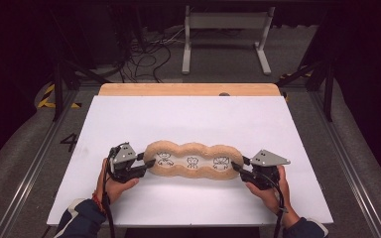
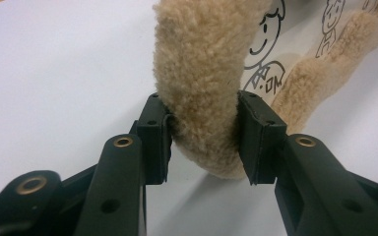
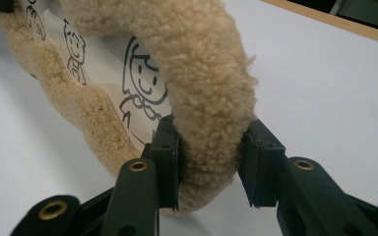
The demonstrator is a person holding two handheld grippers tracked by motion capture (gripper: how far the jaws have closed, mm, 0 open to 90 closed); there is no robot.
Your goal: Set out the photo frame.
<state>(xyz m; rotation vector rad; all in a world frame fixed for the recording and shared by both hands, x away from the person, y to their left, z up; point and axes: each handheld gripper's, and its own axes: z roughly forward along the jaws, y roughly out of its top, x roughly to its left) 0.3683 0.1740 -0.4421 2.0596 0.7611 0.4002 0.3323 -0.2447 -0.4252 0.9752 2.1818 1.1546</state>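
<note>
Tan fleece cushion [image 1: 193, 161] with white centre bearing black line-drawn cartoon figures; white table [image 1: 203, 119].

I am looking over a white tabletop [image 1: 188, 119] with a wooden edge [image 1: 188, 89] showing beyond the jaws. Farther off, a grey floor [image 1: 297, 59] is carrying tangled cables [image 1: 146, 57] and a white metal stand [image 1: 225, 34], and darkness is swallowing the room's walls.
</note>
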